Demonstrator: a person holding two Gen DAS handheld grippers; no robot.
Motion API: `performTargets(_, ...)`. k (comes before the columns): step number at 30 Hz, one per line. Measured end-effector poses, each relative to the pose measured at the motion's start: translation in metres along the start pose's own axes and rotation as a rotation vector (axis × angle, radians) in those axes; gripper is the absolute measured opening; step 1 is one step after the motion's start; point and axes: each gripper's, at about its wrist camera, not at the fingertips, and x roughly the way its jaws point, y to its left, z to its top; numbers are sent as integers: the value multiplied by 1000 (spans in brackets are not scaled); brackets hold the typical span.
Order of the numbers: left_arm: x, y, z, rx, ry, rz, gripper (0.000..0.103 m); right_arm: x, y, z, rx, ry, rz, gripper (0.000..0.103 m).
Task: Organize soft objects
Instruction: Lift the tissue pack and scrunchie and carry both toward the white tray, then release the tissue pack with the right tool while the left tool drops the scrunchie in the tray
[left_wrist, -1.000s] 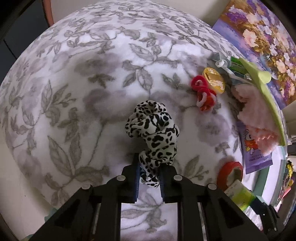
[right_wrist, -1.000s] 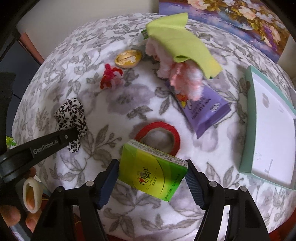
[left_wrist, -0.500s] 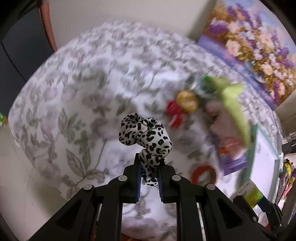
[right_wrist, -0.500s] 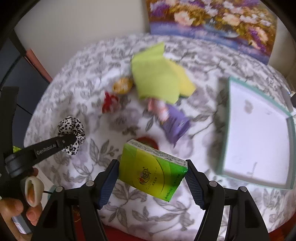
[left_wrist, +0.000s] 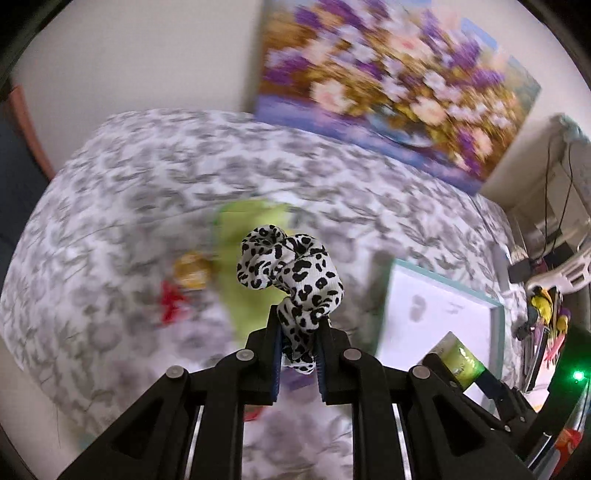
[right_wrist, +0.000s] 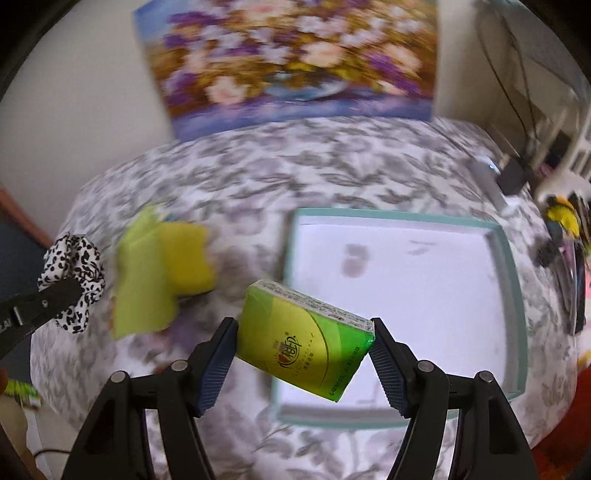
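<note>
My left gripper (left_wrist: 297, 343) is shut on a black-and-white leopard scrunchie (left_wrist: 290, 273) and holds it in the air above the table; the scrunchie also shows in the right wrist view (right_wrist: 72, 271). My right gripper (right_wrist: 301, 354) is shut on a green tissue pack (right_wrist: 303, 354), held above the near left edge of the teal-rimmed white tray (right_wrist: 511, 280). The tray (left_wrist: 496, 328) lies to the right in the left wrist view, where the tissue pack (left_wrist: 460, 363) shows too. A yellow-green cloth (right_wrist: 162, 266) lies left of the tray.
A red hair tie (left_wrist: 171, 301) and a round yellow object (left_wrist: 192, 273) lie blurred on the leaf-patterned cover (left_wrist: 147, 177). A flower painting (right_wrist: 288, 59) leans on the back wall. Cables and clutter (right_wrist: 561, 221) stand at the right edge.
Both grippers have risen and swung right toward the tray, carrying the scrunchie and the tissue pack. The tray is now under the right gripper; the view is motion-blurred.
</note>
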Motion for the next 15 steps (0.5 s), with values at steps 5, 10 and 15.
performTargets(5,29,-57,6,66,26,-27,16,20,-55,15,100,30,-37,73)
performTargets(10,58,-102,3,128,53,-59,16,41,-109,24,206,67,-66,73)
performTargets(15,92,-132,-1,172,90,-62,17,56,-148,31,271,87,-101,73)
